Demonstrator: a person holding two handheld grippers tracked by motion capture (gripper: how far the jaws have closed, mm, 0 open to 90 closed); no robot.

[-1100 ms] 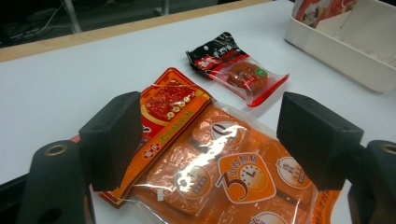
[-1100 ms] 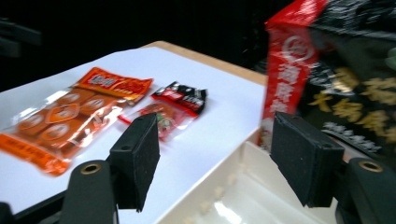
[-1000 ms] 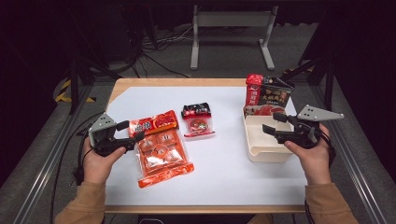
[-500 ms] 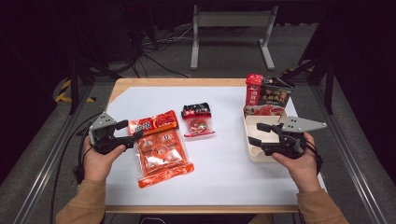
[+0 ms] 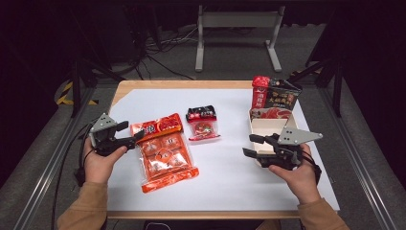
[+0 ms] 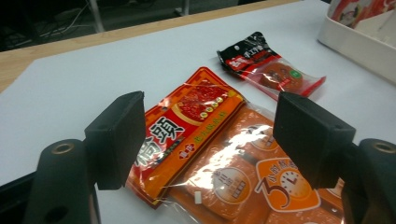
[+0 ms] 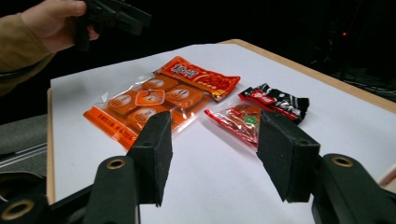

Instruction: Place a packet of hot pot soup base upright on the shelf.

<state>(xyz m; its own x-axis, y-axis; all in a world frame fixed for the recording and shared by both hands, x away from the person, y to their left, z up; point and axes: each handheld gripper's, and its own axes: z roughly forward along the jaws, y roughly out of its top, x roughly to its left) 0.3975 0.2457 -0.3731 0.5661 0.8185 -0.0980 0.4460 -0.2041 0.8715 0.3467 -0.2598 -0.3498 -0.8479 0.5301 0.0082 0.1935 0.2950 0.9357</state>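
Now white tray holds red packets; both grippers' jaws released, right's just narrowing, empty.

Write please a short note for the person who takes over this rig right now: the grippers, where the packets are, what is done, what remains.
Left gripper: open, holding nothing, at the top-left corner of the large orange packet.
Right gripper: holding nothing, jaws just been closing somewhat, nothing between them, in front of the white tray.
Small red-black packet: flat mid-table.
Done: two packets stand at the tray's far end.
Left: probably both flat packets go into the tray.
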